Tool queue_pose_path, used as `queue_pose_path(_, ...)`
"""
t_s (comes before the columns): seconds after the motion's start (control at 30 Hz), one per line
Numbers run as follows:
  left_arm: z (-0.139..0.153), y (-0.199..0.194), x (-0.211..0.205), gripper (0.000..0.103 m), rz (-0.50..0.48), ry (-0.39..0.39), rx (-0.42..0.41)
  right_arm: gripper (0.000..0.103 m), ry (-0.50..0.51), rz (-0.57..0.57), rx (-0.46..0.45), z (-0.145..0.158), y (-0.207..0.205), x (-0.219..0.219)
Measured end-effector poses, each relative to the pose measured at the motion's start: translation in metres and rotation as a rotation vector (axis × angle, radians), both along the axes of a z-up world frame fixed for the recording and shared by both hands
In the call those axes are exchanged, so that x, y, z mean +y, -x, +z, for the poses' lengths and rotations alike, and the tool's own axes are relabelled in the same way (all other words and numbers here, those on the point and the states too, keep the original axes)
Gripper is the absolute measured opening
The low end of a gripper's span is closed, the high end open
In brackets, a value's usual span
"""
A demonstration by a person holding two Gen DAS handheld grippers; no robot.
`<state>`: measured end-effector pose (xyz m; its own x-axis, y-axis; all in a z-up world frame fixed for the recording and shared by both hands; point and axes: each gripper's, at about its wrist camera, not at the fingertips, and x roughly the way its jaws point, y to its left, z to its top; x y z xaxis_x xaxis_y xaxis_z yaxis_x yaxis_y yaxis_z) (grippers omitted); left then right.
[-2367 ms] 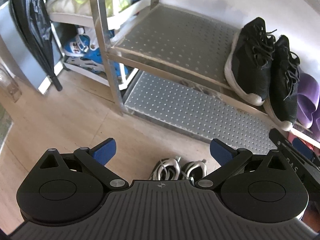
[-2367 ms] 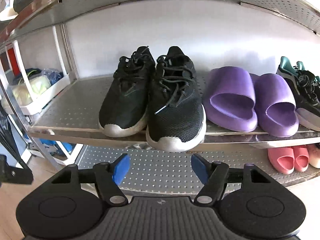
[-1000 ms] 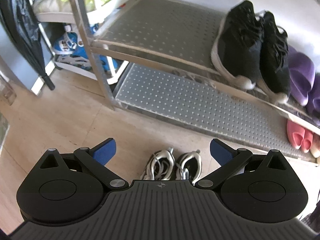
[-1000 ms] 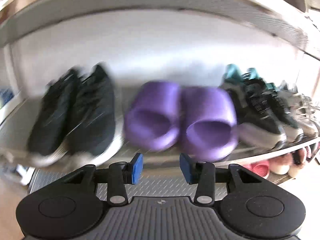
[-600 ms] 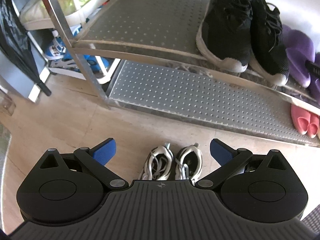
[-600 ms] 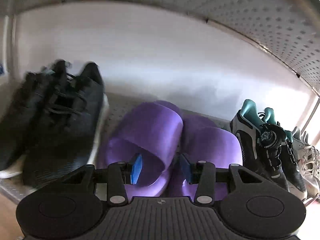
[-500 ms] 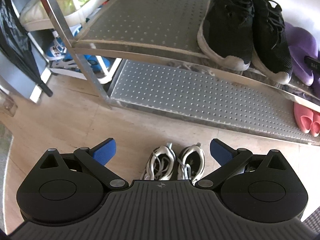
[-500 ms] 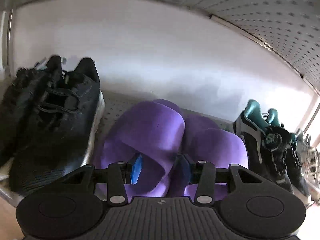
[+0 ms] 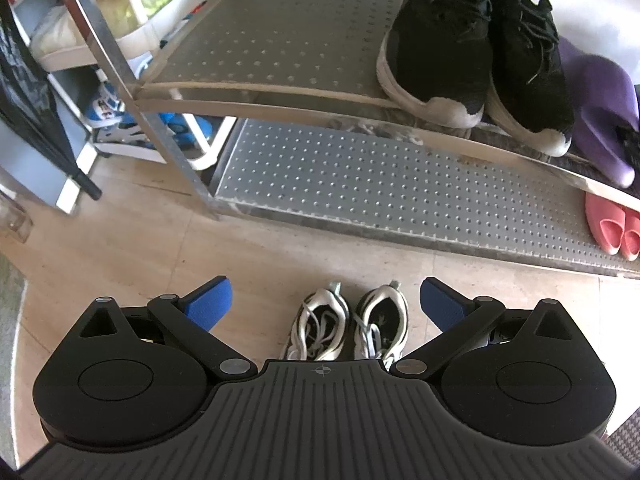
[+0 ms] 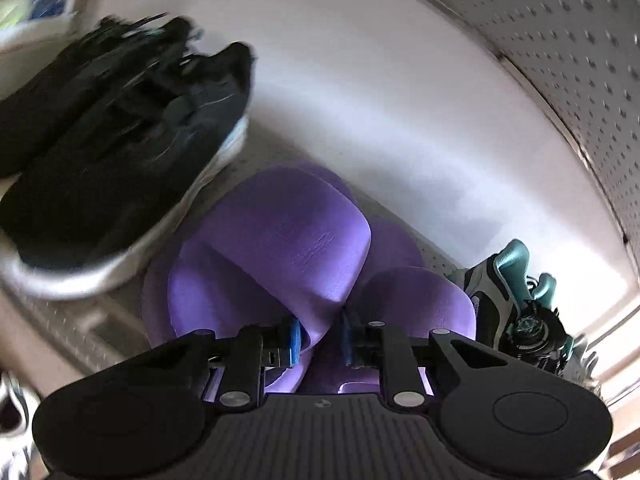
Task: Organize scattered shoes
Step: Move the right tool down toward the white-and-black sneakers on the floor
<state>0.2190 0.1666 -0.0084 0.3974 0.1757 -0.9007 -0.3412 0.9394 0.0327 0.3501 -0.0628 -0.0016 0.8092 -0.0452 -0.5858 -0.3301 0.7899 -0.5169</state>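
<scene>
Right gripper (image 10: 319, 338) — tilted, on purple slipper (image 10: 280, 248)

Left gripper (image 9: 325, 304) is pointing steeply down, jaws spread wide, nothing between the pads. Right gripper (image 10: 319, 340) is rolled, clamped on the slipper (image 10: 280, 248) edge toward 12 o'clock.

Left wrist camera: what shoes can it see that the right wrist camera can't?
Only the left wrist view shows the white sneakers on the floor between the open left gripper, and the pink slippers on the bottom shelf. Only the right wrist view shows the teal-and-black sneakers and the right gripper shut on the purple slippers. Both show the black sneakers and the purple slippers on the middle shelf.
</scene>
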Motion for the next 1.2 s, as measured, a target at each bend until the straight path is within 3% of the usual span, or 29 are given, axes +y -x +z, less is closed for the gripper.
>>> queue_pose_path(0.13,0.002,0.002,0.005,0.102,0.001,-0.001,-0.004,0.021,0.007,-0.028,-0.003,-0.004,-0.003,0.008)
queue_pose_path(0.2,0.003,0.002,0.01,0.102,0.008,-0.002,-0.007,0.043,-0.031,-0.059,0.012,0.001,-0.003,0.01)
queue_pose_path(0.23,0.004,0.003,0.013,0.102,0.014,-0.001,-0.01,0.063,-0.08,-0.074,0.014,0.008,0.001,0.008)
queue_pose_path(0.27,0.005,0.004,0.016,0.102,0.02,0.001,-0.013,0.074,-0.14,-0.093,0.005,0.015,0.008,0.006)
queue_pose_path(0.33,0.009,0.007,0.024,0.102,0.038,0.008,-0.023,0.076,-0.24,-0.157,-0.026,0.026,0.029,0.001)
queue_pose_path(0.43,0.015,0.014,0.037,0.102,0.065,0.023,-0.043,0.085,-0.384,-0.22,0.005,0.03,0.066,-0.005)
queue_pose_path(0.53,0.022,0.023,0.049,0.102,0.082,0.039,-0.063,0.085,-0.522,-0.251,0.184,0.004,0.116,-0.004)
queue_pose_path(0.63,0.027,0.032,0.065,0.102,0.11,0.056,-0.075,0.085,-0.55,-0.274,0.375,-0.04,0.168,0.014)
queue_pose_path(0.73,0.032,0.041,0.081,0.102,0.153,0.086,-0.087,0.085,-0.622,-0.38,0.526,-0.083,0.211,0.029)
queue_pose_path(0.8,0.035,0.047,0.09,0.102,0.171,0.101,-0.095,0.082,-0.635,-0.411,0.617,-0.102,0.223,0.039)
queue_pose_path(0.87,0.037,0.053,0.097,0.102,0.182,0.11,-0.101,0.078,-0.572,-0.386,0.728,-0.124,0.235,0.061)
queue_pose_path(0.97,0.039,0.059,0.104,0.102,0.186,0.111,-0.106,0.077,-0.474,-0.278,0.714,-0.126,0.238,0.093)
queue_pose_path(1.1,0.039,0.063,0.117,0.102,0.213,0.128,-0.11,0.062,-0.452,-0.188,0.703,-0.122,0.214,0.126)
queue_pose_path(1.2,0.041,0.064,0.129,0.102,0.246,0.144,-0.123,0.062,-0.42,-0.142,0.693,-0.125,0.191,0.148)
